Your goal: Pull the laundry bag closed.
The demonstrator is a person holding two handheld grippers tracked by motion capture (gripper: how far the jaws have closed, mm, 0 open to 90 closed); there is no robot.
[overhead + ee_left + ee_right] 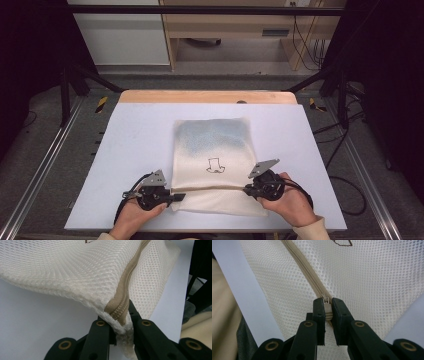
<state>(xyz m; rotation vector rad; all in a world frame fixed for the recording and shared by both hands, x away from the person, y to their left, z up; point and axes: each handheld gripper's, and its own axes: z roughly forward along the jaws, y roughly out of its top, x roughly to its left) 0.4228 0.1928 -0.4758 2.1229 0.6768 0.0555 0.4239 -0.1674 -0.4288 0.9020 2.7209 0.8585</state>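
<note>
A cream mesh bag [214, 150] with a small black drawing lies flat on the white table [130, 140], something bluish showing through its far half. A tan zipper [210, 190] runs across its near end. My left gripper [177, 197] is shut on the bag's left corner [120, 325], right at the zipper's end. My right gripper [247, 189] is shut on the zipper pull [327, 307] at the bag's right side. The zipper [304, 267] stretches taut between the two grippers and looks closed along its length.
A wooden strip [207, 96] borders the table's far edge. Metal frame rails [45, 160] run along both sides of the table. Shelving and cables [305, 45] stand beyond the far edge. Bare white surface lies left and right of the bag.
</note>
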